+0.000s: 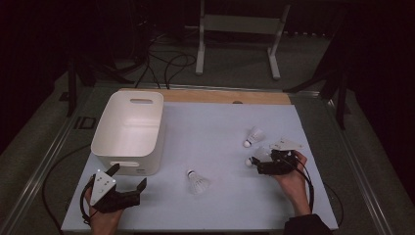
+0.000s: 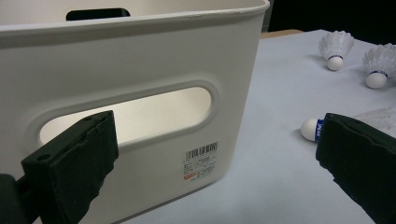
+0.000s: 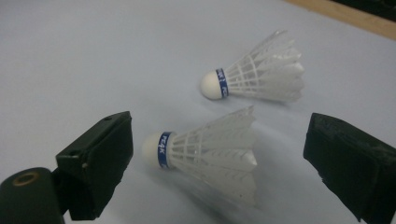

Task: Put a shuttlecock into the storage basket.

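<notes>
Right gripper [image 3: 219,154] spread wide around a shuttlecock [image 3: 205,156]; another shuttlecock [image 3: 261,77] at 1 o'clock. Left gripper [image 2: 210,163] agape facing bin [image 2: 140,60]

bin [image 1: 128,131]: sitting on tabletop [image 1: 215,127] near left edge
near shuttlecock [image 1: 196,181]: lying mid-tabletop toward front edge, right of bin
far shuttlecock [image 1: 254,136]: lying toward right edge
third shuttlecock [image 3: 205,151]: lying just in front of far shuttlecock, between right gripper [image 1: 258,164] jaws

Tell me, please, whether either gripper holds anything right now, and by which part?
Nothing is held. The right gripper stands open around a white feathered shuttlecock; the left gripper is open too.
</notes>
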`<state>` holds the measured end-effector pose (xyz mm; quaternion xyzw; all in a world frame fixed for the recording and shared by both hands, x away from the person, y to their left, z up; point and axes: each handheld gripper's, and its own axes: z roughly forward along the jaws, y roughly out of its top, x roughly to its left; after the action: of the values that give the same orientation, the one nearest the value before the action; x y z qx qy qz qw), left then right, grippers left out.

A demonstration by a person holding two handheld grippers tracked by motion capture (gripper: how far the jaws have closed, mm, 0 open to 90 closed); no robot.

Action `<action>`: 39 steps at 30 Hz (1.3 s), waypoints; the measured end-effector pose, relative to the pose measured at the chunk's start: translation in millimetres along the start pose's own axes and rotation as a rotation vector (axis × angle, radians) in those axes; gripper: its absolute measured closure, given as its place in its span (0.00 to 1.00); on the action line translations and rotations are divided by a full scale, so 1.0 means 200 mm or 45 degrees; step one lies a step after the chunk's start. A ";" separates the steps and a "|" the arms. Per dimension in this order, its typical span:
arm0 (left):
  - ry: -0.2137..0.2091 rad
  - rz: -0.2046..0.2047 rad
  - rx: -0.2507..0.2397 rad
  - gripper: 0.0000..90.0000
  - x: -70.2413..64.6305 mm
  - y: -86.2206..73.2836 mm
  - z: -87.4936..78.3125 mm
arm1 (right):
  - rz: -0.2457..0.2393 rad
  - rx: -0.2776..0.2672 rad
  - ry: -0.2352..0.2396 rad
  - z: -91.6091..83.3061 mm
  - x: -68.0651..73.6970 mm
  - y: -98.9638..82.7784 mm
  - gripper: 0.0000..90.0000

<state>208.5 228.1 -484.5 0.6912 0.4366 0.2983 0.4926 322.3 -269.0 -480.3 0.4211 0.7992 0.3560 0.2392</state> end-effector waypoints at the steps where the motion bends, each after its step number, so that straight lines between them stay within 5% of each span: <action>1: -0.001 0.000 0.000 0.00 0.00 0.00 0.00 | -0.002 0.014 0.003 0.00 0.00 0.00 0.09; 14: -0.003 0.002 -0.002 0.00 0.00 0.00 0.00 | 0.025 0.102 0.085 0.05 -0.01 -0.04 0.19; 27: -0.003 0.003 -0.003 0.00 0.00 0.00 0.00 | -0.045 0.123 0.198 0.06 0.05 -0.03 0.73; 33: -0.002 0.002 -0.003 0.00 0.00 0.00 0.00 | -0.063 0.108 0.187 0.05 0.07 -0.03 0.94; 39: -0.001 0.002 -0.003 0.00 0.00 0.00 0.00 | -0.075 0.099 0.157 0.04 0.07 -0.02 0.96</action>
<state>208.7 227.2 -484.3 0.6912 0.4353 0.2989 0.4933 317.6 -255.6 -490.1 0.3834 0.8377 0.3428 0.1835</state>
